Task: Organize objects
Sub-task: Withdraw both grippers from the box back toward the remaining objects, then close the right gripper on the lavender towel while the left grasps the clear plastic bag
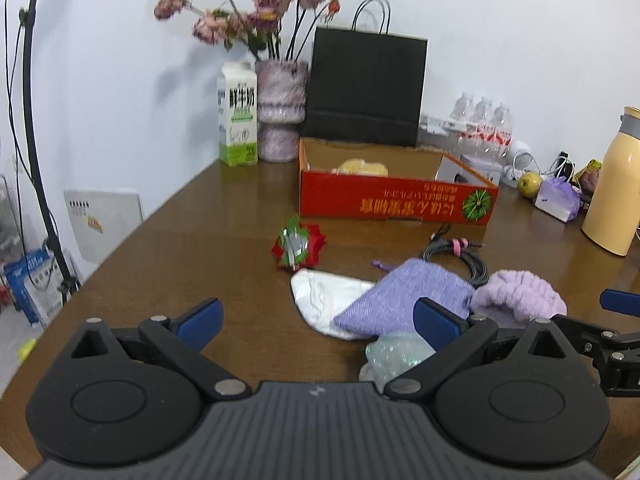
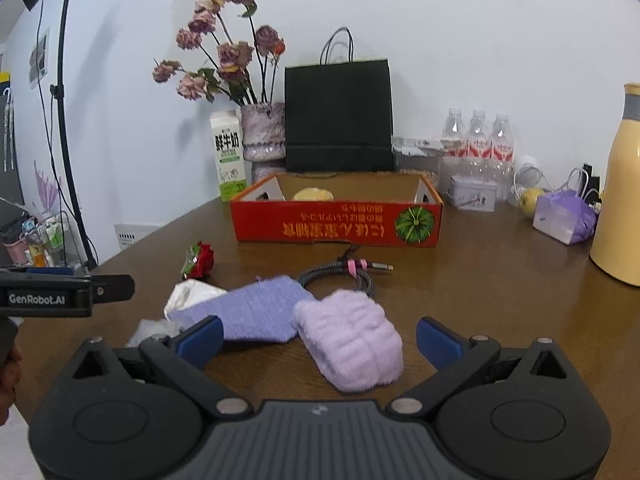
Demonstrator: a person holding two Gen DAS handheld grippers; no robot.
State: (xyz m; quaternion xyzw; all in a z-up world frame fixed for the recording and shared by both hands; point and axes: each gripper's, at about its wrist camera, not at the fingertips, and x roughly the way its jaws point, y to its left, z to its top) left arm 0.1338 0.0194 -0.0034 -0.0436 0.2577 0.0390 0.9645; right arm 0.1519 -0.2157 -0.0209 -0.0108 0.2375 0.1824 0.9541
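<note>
Right gripper (image 2: 320, 336) jaws spread wide, empty — fluffy lilac towel (image 2: 350, 346) lies on the table between the fingers, touching neither. Left gripper (image 1: 318, 322) also wide open, holding nothing; purple knit pouch (image 1: 404, 300) sits at 1 o'clock from it, overlapping a white cloth (image 1: 320, 296). Coiled cable (image 2: 344, 274) at 12 beyond the towel. Red rose (image 1: 298, 246) at 11. Red cardboard box (image 2: 338, 224) farther at 12 — something yellow inside.
</note>
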